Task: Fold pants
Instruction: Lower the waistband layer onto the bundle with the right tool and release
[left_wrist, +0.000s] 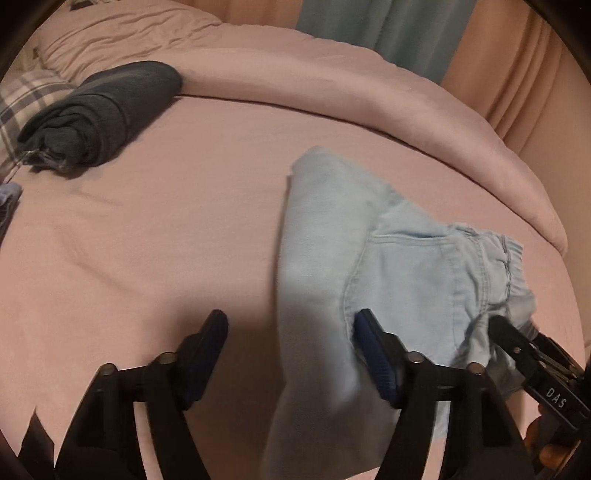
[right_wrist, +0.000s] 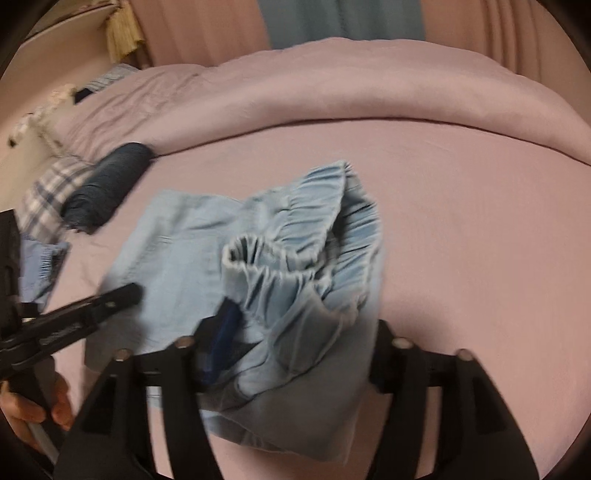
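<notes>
Light blue pants (left_wrist: 325, 258) bunched on pink bedsheet (left_wrist: 166, 240), left gripper (left_wrist: 291, 354) spread wide, right gripper (right_wrist: 303, 354) spread around elastic waistband (right_wrist: 295, 273), seemingly not pinching, blurred

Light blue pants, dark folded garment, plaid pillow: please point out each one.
light blue pants (left_wrist: 406, 266), left wrist view, back pocket area.
dark folded garment (left_wrist: 107, 114), left wrist view, its top fold.
plaid pillow (right_wrist: 48, 192), right wrist view, its checked cover.

Pants (left_wrist: 325, 236) on bed (left_wrist: 166, 240); rolled garment (left_wrist: 107, 110) apparently behind-left.
</notes>
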